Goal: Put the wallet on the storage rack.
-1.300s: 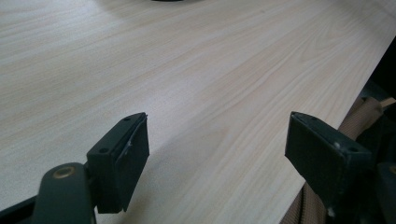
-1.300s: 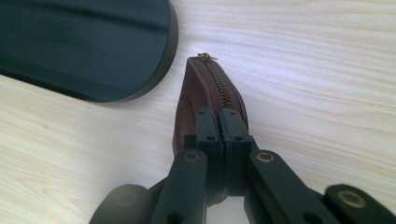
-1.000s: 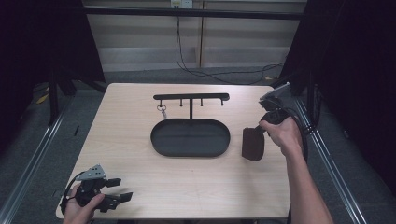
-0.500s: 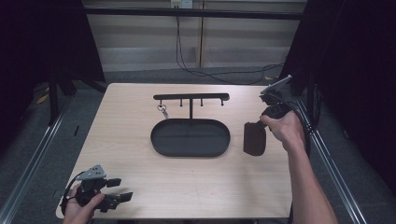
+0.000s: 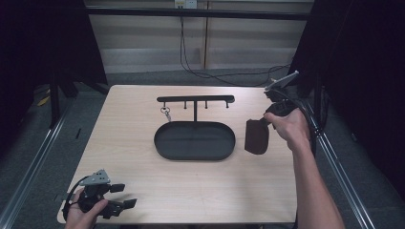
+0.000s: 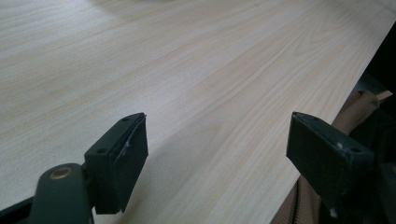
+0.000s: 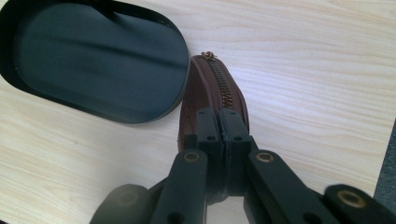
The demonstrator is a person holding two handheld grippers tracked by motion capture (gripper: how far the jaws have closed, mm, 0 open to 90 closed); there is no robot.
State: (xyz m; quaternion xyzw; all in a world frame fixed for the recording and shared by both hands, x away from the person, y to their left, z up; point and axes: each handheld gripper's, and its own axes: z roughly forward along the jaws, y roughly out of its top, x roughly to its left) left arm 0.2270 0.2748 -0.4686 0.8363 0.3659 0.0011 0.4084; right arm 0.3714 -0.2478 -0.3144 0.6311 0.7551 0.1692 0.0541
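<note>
- The black oval metal tray [image 5: 194, 140] lay in the middle of the light wooden tabletop [image 5: 200, 186], and everything here is placed relative to it.
- Just behind the tray stood a black T-shaped hook rack [image 5: 196, 99], and a small key ring [image 5: 165, 112] hung from its left part.
- The dark brown zipped leather pouch [image 5: 256, 136] was just to the right of the tray, close to the rim but apart from it.
- In the right gripper view the pouch [image 7: 212, 93] stood on its edge with the brass zipper on top, beside the tray [image 7: 93, 60].
- The right tool [image 7: 219, 135] was closed narrowly on the near end of the pouch, the two jaws pressed on the zipper ridge.
- The right hand [image 5: 290, 128] held this tool to the right of the tray.
- The left tool [image 5: 123, 195] was well in front of the tray and to its left, near the tabletop corner, in the left hand [image 5: 83, 217].
- The jaws of the left tool [image 6: 219, 154] stood wide apart with nothing between them, above the bare tabletop [image 6: 187, 70].
</note>
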